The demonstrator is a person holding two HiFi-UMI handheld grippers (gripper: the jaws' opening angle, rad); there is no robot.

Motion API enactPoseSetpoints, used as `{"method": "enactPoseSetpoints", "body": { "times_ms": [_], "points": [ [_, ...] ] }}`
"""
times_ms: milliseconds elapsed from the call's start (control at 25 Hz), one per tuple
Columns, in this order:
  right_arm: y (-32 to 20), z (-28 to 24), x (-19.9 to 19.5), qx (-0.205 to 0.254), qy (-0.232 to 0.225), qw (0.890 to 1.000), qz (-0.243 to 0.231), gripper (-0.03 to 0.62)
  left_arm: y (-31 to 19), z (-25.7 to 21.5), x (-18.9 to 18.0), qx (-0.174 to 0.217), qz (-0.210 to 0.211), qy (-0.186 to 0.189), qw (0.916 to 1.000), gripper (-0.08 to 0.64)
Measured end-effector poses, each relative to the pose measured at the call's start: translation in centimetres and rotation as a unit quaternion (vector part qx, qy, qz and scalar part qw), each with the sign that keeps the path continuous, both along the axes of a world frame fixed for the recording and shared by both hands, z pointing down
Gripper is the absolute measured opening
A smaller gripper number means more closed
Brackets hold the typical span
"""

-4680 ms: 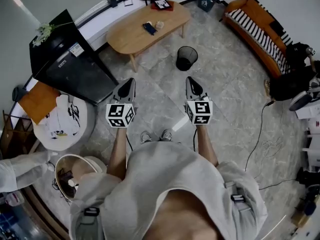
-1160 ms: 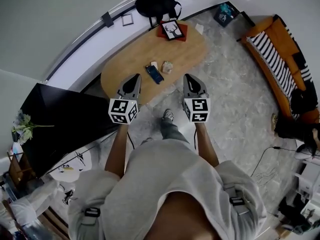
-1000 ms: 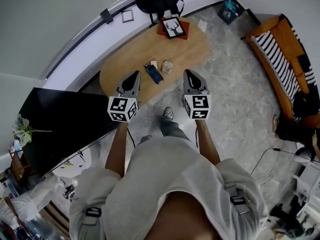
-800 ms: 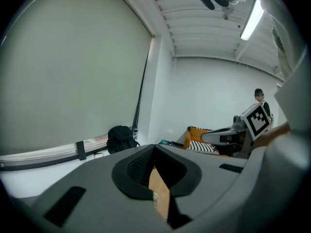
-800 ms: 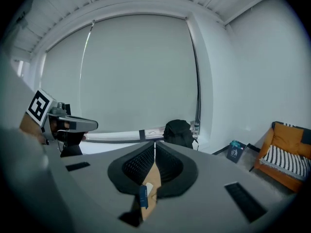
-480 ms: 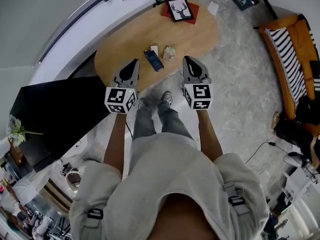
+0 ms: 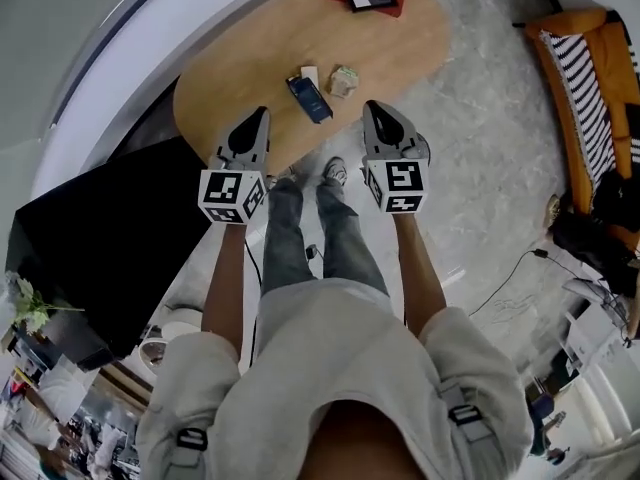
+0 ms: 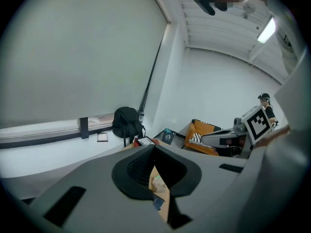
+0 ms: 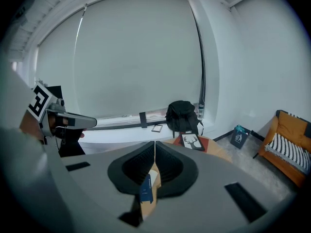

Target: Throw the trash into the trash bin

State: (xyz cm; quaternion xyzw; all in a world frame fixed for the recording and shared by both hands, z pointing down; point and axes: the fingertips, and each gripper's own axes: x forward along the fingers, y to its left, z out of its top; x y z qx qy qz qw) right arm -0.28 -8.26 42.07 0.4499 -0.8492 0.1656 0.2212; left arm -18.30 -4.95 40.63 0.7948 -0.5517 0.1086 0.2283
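Our left tongs [image 7: 258,118] and right tongs [image 7: 372,110] are both clenched on nothing, tips meeting, held at the near edge of the table [image 7: 400,48]. The crumpled trash [image 7: 343,80] sits on the table just ahead, between the two but nearer the right, beside a phone [image 7: 309,98]. It is a lump with no clear long axis. No bin shows.

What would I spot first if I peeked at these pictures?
Probably the two grey grippers with patterned cubes, left gripper and right gripper, held out toward an oval wooden table. On it lie a crumpled wad and a dark blue flat thing; an orange sofa stands far right.
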Motion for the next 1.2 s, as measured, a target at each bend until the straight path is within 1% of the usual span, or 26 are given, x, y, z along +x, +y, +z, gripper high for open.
{"method": "enactPoseSetpoints", "body": {
  "times_ms": [200,440,520,720,760,800,840,880,920,1040,1200],
  "points": [
    [0.1,3.5,-1.6,-0.012,0.008,1.000,0.005,0.029,-0.5,3.3,-2.2,-0.010,-0.004,0.005,0.9999,0.017],
    [2.1,9.3,-2.7,-0.042,0.027,0.999,0.000,0.029,1.3,8.6,-3.7,-0.034,-0.009,0.017,0.9992,0.017],
    [2.8,11.2,-3.0,-0.059,0.030,0.998,-0.010,0.031,1.9,9.9,-3.8,-0.042,-0.009,0.020,0.9989,0.018],
    [5.0,17.3,-4.0,-0.122,0.016,0.992,-0.041,0.038,3.5,13.2,-3.7,-0.064,-0.011,0.024,0.9976,0.018],
    [5.3,18.7,-4.3,-0.138,0.018,0.989,-0.049,0.074,3.7,13.8,-3.7,-0.067,-0.011,0.026,0.9973,0.018],
    [5.5,20.1,-4.5,-0.154,0.020,0.986,-0.055,0.180,3.8,14.3,-3.6,-0.070,-0.011,0.027,0.9971,0.018],
    [5.7,21.4,-4.8,-0.166,0.024,0.984,-0.061,0.218,4.0,14.7,-3.6,-0.073,-0.012,0.028,0.9969,0.018],
    [5.9,22.6,-5.1,-0.176,0.028,0.982,-0.066,0.224,4.2,15.1,-3.6,-0.075,-0.013,0.029,0.9967,0.018],
    [6.1,23.7,-5.3,-0.184,0.031,0.980,-0.071,0.249,4.4,15.3,-3.6,-0.077,-0.014,0.030,0.9965,0.018],
    [6.0,27.0,-5.8,-0.201,0.047,0.975,-0.079,0.295,4.8,16.2,-3.5,-0.081,-0.018,0.033,0.9960,0.018],
    [4.9,30.2,-6.2,-0.217,0.070,0.971,-0.071,0.295,5.8,17.0,-3.2,-0.093,-0.018,0.034,0.9950,0.018]
  ]
}}
